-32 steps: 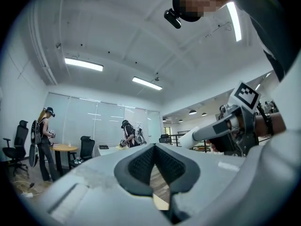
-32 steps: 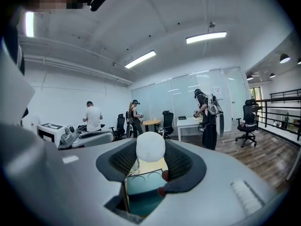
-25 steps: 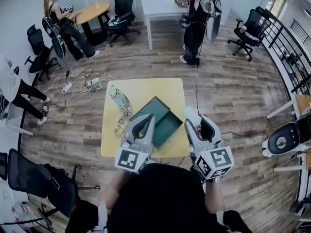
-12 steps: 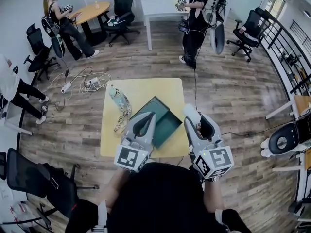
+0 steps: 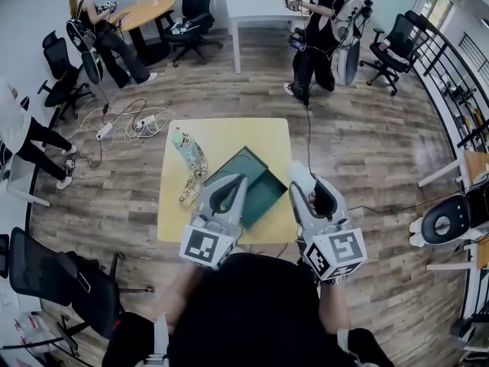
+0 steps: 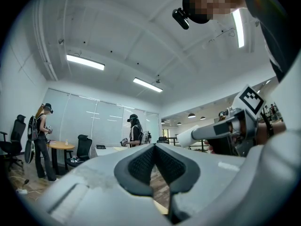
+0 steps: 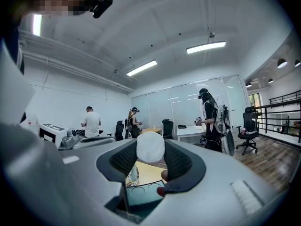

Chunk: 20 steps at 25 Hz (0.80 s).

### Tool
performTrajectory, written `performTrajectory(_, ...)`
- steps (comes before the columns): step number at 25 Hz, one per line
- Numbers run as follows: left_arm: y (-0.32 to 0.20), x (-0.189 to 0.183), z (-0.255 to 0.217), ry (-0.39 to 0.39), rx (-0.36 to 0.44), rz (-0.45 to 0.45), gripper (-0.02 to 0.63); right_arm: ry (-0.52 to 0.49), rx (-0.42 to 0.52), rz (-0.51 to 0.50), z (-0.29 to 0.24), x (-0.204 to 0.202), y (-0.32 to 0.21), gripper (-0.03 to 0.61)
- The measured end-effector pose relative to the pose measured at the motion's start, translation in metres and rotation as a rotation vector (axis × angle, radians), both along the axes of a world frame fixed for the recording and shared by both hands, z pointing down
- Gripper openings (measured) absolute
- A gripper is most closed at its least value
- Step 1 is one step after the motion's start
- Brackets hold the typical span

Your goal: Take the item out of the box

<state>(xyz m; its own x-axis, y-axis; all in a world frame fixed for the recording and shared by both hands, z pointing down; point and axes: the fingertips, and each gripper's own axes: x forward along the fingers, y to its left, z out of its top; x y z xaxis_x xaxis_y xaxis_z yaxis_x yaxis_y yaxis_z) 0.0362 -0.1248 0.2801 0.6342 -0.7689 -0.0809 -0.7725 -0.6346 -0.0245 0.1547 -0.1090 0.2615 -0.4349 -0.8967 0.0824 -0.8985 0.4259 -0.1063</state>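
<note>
A dark green box (image 5: 258,193) lies open on the yellow table (image 5: 229,136), its inside with round recesses (image 7: 143,194) showing in the right gripper view. My right gripper (image 5: 307,186) is shut on a white cylindrical item (image 5: 299,178), held up in the air over the table's right edge, beside the box. Its round white end (image 7: 150,147) sits between the dark pads (image 7: 181,161). My left gripper (image 5: 231,186) hovers over the box's near left side, shut with nothing in it (image 6: 154,150). From the left gripper view the white item (image 6: 186,136) shows at the right.
A colourful toy-like object (image 5: 189,165) lies on the table's left part. Wooden floor surrounds the table. Behind it are a white table (image 5: 256,2), a round wooden table (image 5: 145,10), office chairs (image 5: 195,2), floor cables (image 5: 126,125) and several people.
Both grippers and the white item stay about where they were. The standing person by the far white table has moved a little to the right.
</note>
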Motion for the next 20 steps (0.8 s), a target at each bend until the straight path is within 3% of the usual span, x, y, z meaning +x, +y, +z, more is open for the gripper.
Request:
performTrajectory(6, 0.0052, 0.0020, 0.0036, -0.006, 0.024, -0.003, 0.000, -0.002, 0.000, 0.004, 0.0038, 0.0044, 0.0046, 0.176)
performTrajectory(20, 0.0087, 0.0090, 0.0070, 0.000, -0.003, 0.003, 0.000, 0.001, -0.021, 0.008, 0.0092, 0.0092, 0.0067, 0.176)
